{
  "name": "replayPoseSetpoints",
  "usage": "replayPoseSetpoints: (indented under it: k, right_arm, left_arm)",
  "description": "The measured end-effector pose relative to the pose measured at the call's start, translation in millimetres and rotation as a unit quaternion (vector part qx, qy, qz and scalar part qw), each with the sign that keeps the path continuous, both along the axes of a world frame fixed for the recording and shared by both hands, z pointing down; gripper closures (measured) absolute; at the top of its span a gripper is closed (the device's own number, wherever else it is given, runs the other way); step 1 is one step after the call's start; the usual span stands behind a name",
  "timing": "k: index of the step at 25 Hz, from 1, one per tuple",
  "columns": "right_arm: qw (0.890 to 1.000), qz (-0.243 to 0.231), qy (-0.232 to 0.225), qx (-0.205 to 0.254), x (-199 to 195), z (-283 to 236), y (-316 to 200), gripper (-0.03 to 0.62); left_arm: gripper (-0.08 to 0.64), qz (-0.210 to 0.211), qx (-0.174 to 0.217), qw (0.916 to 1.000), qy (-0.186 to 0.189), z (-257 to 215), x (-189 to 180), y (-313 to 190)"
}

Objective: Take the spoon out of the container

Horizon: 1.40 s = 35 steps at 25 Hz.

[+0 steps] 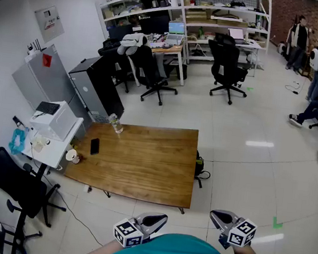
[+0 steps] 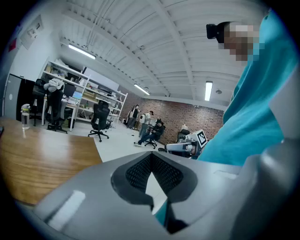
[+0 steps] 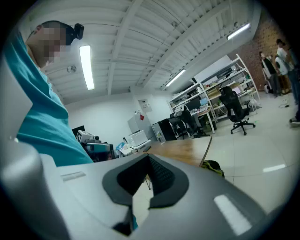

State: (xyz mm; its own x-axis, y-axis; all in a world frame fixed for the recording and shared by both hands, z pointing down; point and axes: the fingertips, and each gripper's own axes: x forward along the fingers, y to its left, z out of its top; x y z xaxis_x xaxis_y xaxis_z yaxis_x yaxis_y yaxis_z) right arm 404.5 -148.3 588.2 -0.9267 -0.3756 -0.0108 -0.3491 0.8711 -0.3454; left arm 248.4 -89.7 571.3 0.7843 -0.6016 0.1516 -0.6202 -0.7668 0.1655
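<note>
Neither a spoon nor an obvious container can be made out. The likeliest candidate is a small cup (image 1: pixel 71 155) at the left corner of the wooden table (image 1: pixel 142 167), too small to tell what it holds. A clear bottle (image 1: pixel 115 124) and a dark phone (image 1: pixel 94 146) also lie on the table. The left gripper (image 1: pixel 159 217) and right gripper (image 1: pixel 217 216) hang close to the person's teal shirt, well apart from the table, each with its jaws together on nothing. A spoon would probably be light, stiff, thin and rather slippery, best pinched across the handle above the rim. No writing is legible; the wall notice (image 1: pixel 48 22) is too small to read.
</note>
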Motion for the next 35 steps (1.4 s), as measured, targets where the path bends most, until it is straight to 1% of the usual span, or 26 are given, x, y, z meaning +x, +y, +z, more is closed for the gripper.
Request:
replayPoseSetpoints:
  k: [2, 4, 6, 9, 11, 14, 16, 18, 20, 22, 24, 26, 28, 31, 33, 35]
  right_arm:
    - [1.000, 0.002, 0.003, -0.003, 13.7, 2.7, -22.3, 0.591]
    - [1.000, 0.000, 0.006, -0.006, 15.2, 5.7, -41.5, 0.591]
    - [1.000, -0.008, 0.005, -0.010, -4.5, 8.1, -49.7, 0.591]
    - [1.000, -0.027, -0.001, -0.011, -64.3, 7.9, -41.5, 0.591]
    - [0.999, -0.043, 0.002, 0.002, -118.5, 10.3, -37.8, 0.591]
    - [0.998, -0.062, 0.006, 0.013, -213.1, 10.1, -42.7, 0.591]
    - [0.997, -0.079, 0.010, 0.024, -282.9, 5.0, -46.2, 0.591]
    - [0.994, -0.101, 0.016, 0.033, -361.0, 2.1, -49.4, 0.591]
    - [0.991, -0.128, 0.020, 0.036, -437.1, 5.7, -53.6, 0.590]
    - [0.987, -0.153, 0.023, 0.032, -503.6, 13.0, -61.6, 0.589]
    - [0.984, -0.175, 0.025, 0.017, -571.3, 16.5, -79.2, 0.589]
    - [0.980, -0.198, 0.030, -0.004, -640.0, 16.6, -109.8, 0.589]
    - [0.975, -0.219, 0.035, -0.030, -691.6, 19.1, -137.4, 0.589]
    - [0.969, -0.241, 0.038, -0.048, -744.6, 28.4, -168.4, 0.586]
    - [0.964, -0.259, 0.040, -0.044, -779.2, 37.3, -185.8, 0.567]
    - [0.958, -0.282, 0.046, -0.031, -816.0, 41.0, -204.9, 0.544]
  left_arm:
    - [0.560, -0.001, -0.002, 1.0000, 0.002, 2.1, 11.2, -19.4]
    - [0.560, -0.008, 0.001, 1.0000, 0.003, 3.2, 10.9, -37.7]
    - [0.560, -0.025, 0.002, 0.9996, 0.011, 5.1, -9.6, -46.8]
    - [0.560, -0.050, 0.001, 0.9984, 0.028, 13.5, -67.9, -38.6]
    - [0.560, -0.064, 0.010, 0.9975, 0.029, 21.8, -122.8, -31.2]
    - [0.560, -0.103, 0.025, 0.9938, 0.034, 21.6, -222.8, -25.1]
    - [0.560, -0.131, 0.036, 0.9902, 0.033, 13.8, -292.9, -20.7]
    - [0.560, -0.157, 0.042, 0.9862, 0.029, 10.1, -366.8, -15.2]
    - [0.560, -0.184, 0.045, 0.9813, 0.034, 14.4, -436.5, -10.3]
    - [0.560, -0.212, 0.049, 0.9751, 0.042, 20.2, -495.6, -8.9]
    - [0.560, -0.240, 0.056, 0.9680, 0.047, 19.7, -555.0, -16.3]
    - [0.560, -0.267, 0.060, 0.9606, 0.051, 14.6, -615.0, -35.6]
    - [0.560, -0.293, 0.060, 0.9528, 0.053, 10.9, -658.3, -52.9]
    - [0.560, -0.328, 0.064, 0.9410, 0.052, 10.6, -702.1, -74.7]
    - [0.560, -0.346, 0.069, 0.9347, 0.039, 11.0, -730.3, -91.4]
    - [0.560, -0.366, 0.066, 0.9276, 0.034, 9.8, -759.8, -112.7]
